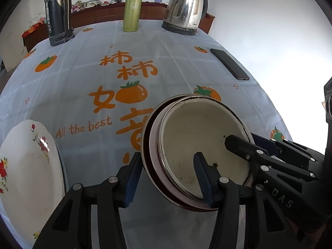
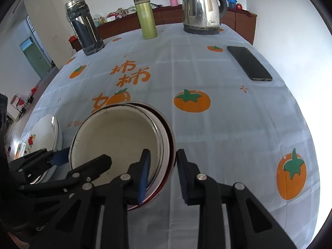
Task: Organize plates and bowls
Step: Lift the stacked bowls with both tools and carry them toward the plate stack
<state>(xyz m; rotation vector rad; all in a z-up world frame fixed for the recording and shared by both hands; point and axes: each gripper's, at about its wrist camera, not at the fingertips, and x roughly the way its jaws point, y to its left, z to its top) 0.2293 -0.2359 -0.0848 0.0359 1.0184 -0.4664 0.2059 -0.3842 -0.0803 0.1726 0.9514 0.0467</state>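
Observation:
A cream enamel bowl [image 1: 203, 143] sits nested inside a red-rimmed bowl [image 1: 154, 166] on the tablecloth; both also show in the right wrist view, the cream bowl [image 2: 116, 141] and the red-rimmed one [image 2: 169, 145]. My left gripper [image 1: 168, 176] is open, its fingers straddling the bowls' left rim. My right gripper [image 2: 164, 176] is open and straddles the right rim, one finger inside, one outside. A white floral plate [image 1: 27, 166] lies at the left, also in the right wrist view [image 2: 44, 134].
At the table's far edge stand a dark thermos [image 1: 58, 12], a green flask [image 1: 131, 10] and a steel kettle [image 1: 186, 8]. A black phone [image 2: 249, 63] lies at the right. The table edge runs close on the right.

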